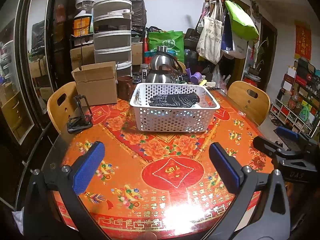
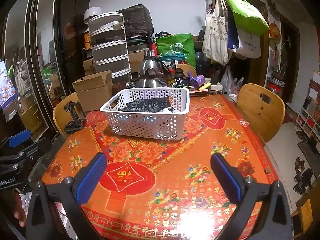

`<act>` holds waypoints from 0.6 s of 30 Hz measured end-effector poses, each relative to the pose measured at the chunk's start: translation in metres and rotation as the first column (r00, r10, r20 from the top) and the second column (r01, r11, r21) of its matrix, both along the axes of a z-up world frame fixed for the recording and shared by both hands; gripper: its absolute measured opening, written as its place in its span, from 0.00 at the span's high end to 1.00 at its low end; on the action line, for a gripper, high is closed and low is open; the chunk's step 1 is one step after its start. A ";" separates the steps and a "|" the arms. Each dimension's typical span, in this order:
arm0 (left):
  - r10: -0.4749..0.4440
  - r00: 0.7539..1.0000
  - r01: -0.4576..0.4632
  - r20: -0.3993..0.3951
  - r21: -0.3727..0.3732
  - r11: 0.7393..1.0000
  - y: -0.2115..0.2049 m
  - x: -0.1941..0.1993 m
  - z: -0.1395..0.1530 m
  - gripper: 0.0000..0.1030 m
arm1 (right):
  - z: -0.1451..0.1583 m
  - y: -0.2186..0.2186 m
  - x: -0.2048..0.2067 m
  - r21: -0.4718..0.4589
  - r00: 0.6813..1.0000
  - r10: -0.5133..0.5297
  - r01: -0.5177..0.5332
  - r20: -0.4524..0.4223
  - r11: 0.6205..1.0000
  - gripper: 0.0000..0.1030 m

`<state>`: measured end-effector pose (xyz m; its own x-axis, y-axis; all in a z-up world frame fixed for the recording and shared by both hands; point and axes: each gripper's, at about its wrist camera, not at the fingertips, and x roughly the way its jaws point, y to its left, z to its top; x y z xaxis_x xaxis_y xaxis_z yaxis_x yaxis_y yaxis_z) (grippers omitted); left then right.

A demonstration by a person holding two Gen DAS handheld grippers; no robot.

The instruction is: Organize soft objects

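Note:
A white perforated basket (image 1: 174, 118) (image 2: 148, 124) stands on the far half of the red and orange table (image 1: 160, 160) (image 2: 170, 160). Dark striped folded cloth (image 1: 175, 100) (image 2: 146, 105) lies inside it, with a bit of pale fabric at its right end. My left gripper (image 1: 157, 164) hangs open over the near table, nothing between its blue pads. My right gripper (image 2: 159, 172) is open too, over the near table and well short of the basket. The right gripper also shows at the right edge of the left wrist view (image 1: 286, 140).
A black folding stand (image 1: 79, 116) (image 2: 74, 118) sits at the table's left edge. An open cardboard box (image 1: 96, 84), a brown mug (image 1: 125, 87) and a steel kettle (image 1: 160, 68) crowd behind the basket. Wooden chairs (image 1: 249, 102) (image 1: 60, 108) flank the table.

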<state>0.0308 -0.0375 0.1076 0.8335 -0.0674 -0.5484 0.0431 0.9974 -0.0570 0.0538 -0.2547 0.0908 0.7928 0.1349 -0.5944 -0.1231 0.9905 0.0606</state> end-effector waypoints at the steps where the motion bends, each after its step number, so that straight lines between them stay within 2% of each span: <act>1: 0.000 1.000 0.000 -0.004 0.001 1.000 0.000 0.002 -0.002 0.00 | 0.000 0.000 0.000 0.000 1.000 0.000 0.000 0.001 1.000 0.00; 18: -0.005 1.000 0.005 -0.015 -0.002 1.000 0.001 0.006 -0.010 0.00 | 0.001 0.003 -0.002 -0.005 1.000 0.005 -0.005 -0.002 1.000 0.00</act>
